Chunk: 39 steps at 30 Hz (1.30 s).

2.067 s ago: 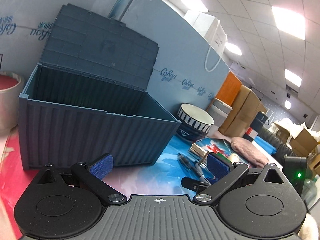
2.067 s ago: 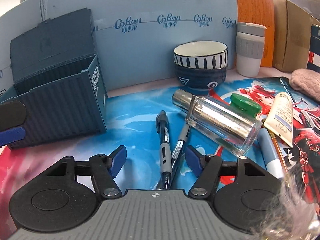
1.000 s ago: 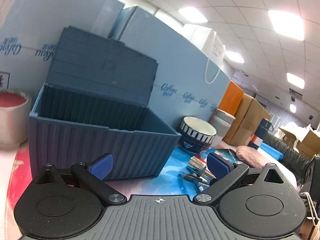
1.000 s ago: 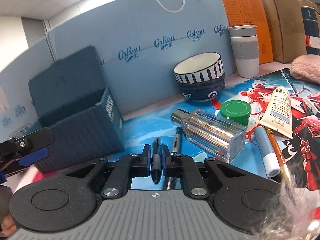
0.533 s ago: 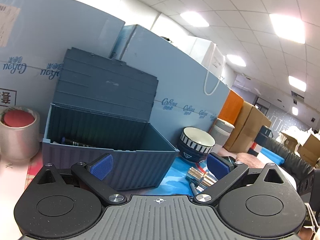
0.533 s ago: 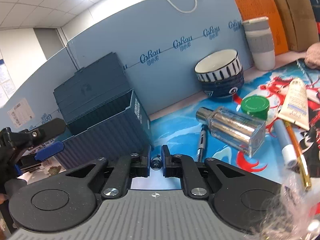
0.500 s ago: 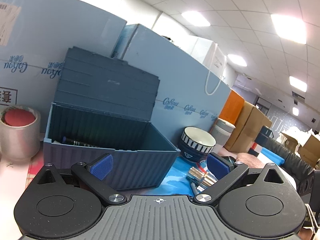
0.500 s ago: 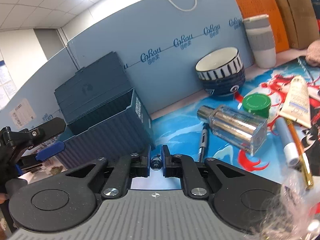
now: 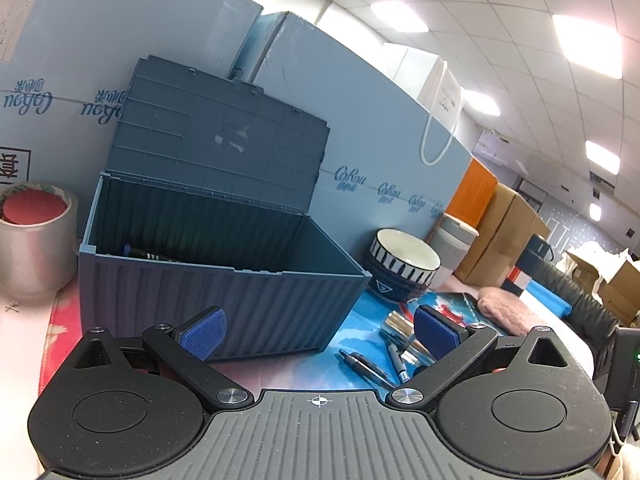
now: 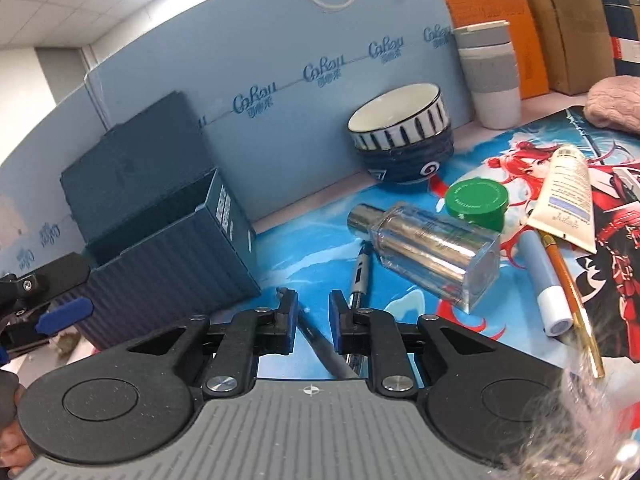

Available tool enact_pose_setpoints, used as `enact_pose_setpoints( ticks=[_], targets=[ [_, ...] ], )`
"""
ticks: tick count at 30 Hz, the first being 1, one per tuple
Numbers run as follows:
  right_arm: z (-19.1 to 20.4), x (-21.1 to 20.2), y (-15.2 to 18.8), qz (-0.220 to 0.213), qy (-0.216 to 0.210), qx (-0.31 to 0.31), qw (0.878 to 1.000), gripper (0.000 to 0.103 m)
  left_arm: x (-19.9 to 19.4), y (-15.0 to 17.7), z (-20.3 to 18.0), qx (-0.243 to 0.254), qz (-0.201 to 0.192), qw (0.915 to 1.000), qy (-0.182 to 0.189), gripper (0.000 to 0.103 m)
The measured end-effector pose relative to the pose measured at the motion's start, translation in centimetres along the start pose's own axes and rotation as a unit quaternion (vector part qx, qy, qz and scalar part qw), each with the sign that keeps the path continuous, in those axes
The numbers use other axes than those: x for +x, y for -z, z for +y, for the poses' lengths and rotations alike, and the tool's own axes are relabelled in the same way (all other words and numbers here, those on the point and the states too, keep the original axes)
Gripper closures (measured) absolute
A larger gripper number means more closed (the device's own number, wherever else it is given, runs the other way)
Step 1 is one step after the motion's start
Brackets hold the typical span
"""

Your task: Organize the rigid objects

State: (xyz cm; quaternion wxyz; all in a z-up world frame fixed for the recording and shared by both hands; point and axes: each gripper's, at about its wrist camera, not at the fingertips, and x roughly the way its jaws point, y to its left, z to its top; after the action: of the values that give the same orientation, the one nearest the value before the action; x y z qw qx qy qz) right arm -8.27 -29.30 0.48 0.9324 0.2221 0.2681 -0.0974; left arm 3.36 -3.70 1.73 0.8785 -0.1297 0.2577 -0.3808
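Observation:
A dark blue container-style box [image 9: 224, 276] stands open with its lid up; it also shows in the right wrist view [image 10: 176, 248]. A pen [image 9: 146, 255] lies inside it. My left gripper [image 9: 318, 326] is open and empty, in front of the box. My right gripper [image 10: 313, 312] is partly open, its pads apart on either side of a black pen [image 10: 320, 344] that lies loose on the mat between them. A second pen [image 10: 358, 276] lies just beyond the right finger. Both pens show in the left wrist view [image 9: 366, 368].
A glass bottle [image 10: 428, 248], green cap [image 10: 476, 200], cream tube [image 10: 566, 200], blue marker [image 10: 544, 288], orange pencil [image 10: 570, 288] and striped bowl [image 10: 400, 136] are on the mat. A grey cup [image 10: 490, 76] is behind. A tape roll [image 9: 32, 236] stands left of the box.
My right gripper was shut on the black pen and raised; now it is lower, its jaws have opened and the pen lies loose between them. The left gripper tilted slightly down.

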Motion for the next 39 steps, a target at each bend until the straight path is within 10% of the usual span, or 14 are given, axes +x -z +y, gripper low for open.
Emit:
enact_pose_setpoints(
  ticks=[5, 15, 20, 23, 39],
  targets=[
    [2.0, 1.3, -0.4, 0.011, 0.017, -0.088, 0.996, 0.061, 0.2, 0.1, 0.1, -0.001, 0.004, 1.0000, 0.000, 0.002],
    [5.9, 7.0, 0.3, 0.090, 0.004, -0.231, 0.969, 0.059, -0.5, -0.6, -0.3, 0.006, -0.005, 0.9999, 0.009, 0.002],
    [6.7, 6.9, 0.4, 0.103, -0.012, -0.250, 0.963, 0.093, -1.2, -1.1, -0.5, 0.007, -0.012, 0.9997, 0.021, 0.002],
    [7.2, 6.2, 0.6, 0.108, -0.014, -0.255, 0.961, 0.093, -1.6, -1.3, -0.6, 0.009, -0.017, 0.9995, 0.023, 0.002],
    [8.7, -6.5, -2.9, -0.110, -0.051, -0.178, 0.977, 0.093, -4.5, -3.8, 1.1, -0.024, -0.072, 0.9971, 0.007, 0.002]
  ],
)
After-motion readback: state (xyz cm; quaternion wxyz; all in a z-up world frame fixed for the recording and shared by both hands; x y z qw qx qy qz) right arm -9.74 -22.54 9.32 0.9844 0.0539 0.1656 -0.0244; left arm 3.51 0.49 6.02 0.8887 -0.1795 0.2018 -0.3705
